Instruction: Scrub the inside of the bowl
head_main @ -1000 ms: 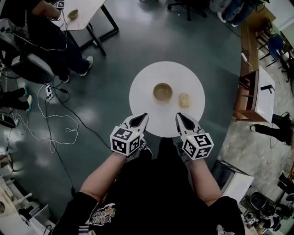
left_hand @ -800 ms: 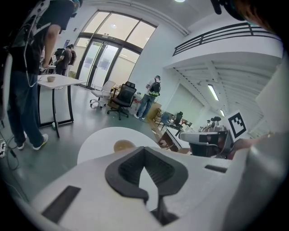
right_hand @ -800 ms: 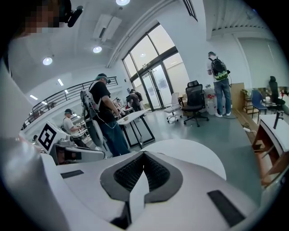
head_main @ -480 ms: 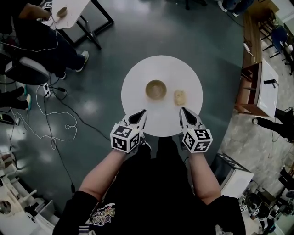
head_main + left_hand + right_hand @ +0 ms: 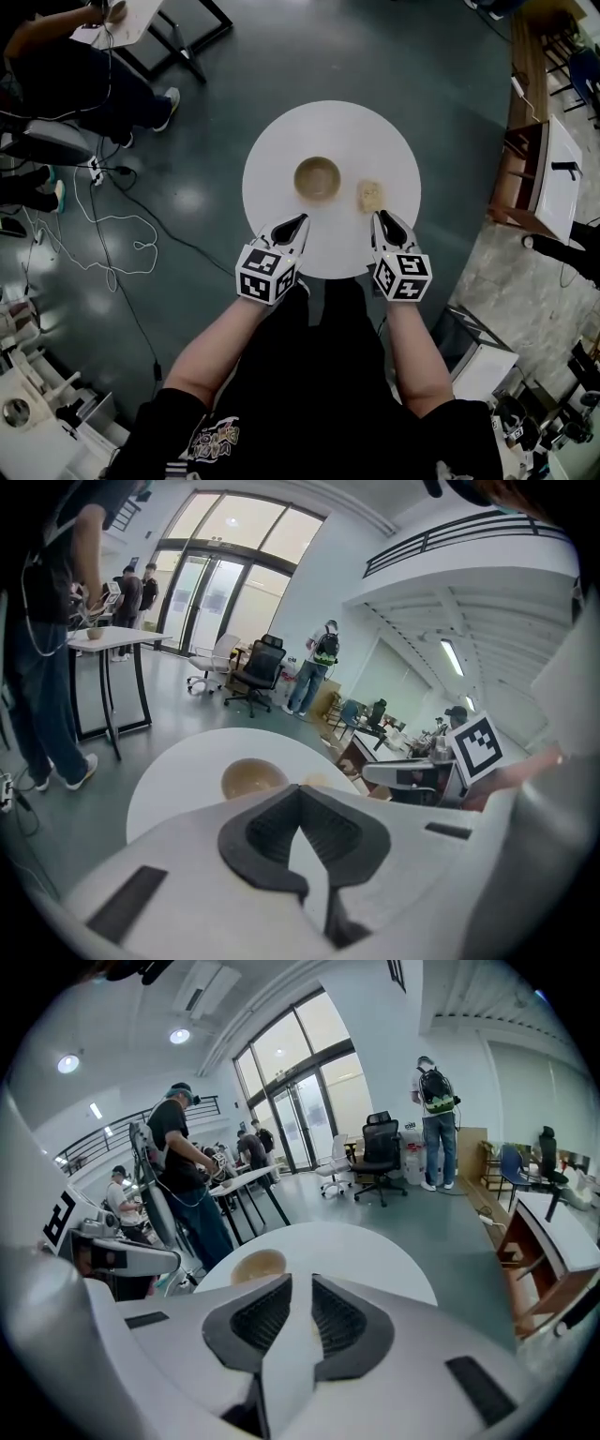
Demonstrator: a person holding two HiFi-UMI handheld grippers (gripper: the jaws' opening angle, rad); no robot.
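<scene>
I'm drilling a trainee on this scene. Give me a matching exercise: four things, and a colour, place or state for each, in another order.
1 bowl
2 sponge
3 table
4 left gripper

A white, round
B jaws shut, empty
C tan, near the table's middle
D small, yellowish block

Pairs: 1-C, 2-D, 3-A, 4-B

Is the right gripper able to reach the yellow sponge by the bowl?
Probably yes: the right gripper, empty, its jaws just starting to open, hovers just short of the sponge with bare table between.
</scene>
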